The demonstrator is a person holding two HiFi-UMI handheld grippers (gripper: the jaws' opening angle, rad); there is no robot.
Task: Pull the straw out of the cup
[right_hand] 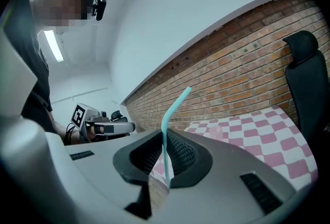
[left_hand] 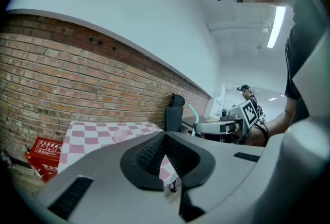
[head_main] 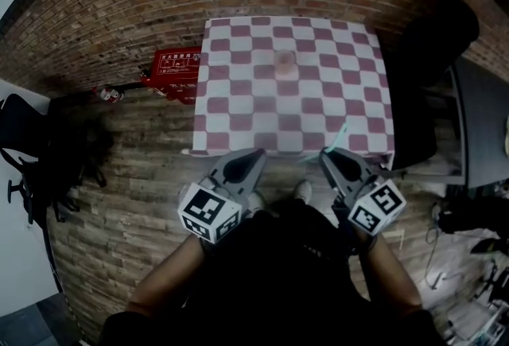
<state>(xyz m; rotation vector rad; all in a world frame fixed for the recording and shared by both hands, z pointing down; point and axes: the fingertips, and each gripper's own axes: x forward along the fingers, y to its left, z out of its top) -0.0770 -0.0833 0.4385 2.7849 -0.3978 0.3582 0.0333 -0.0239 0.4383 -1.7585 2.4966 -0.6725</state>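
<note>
Your left gripper (left_hand: 165,139) has its jaws together, with nothing between them. The cup (head_main: 285,61) stands on the checked table (head_main: 238,102), well apart from both grippers. Your right gripper (right_hand: 164,140) is clamped on the straw (right_hand: 173,106), which stands upright in its jaws, already out of the cup.

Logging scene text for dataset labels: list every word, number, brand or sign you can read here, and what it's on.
Nothing here is readable enough to quote.
Red box on the floor by the brick wall: white label with printed characters, too small and blurred to read in any view.
Marker cubes on the two tools: black-and-white square codes only, no letters or numbers.
</note>
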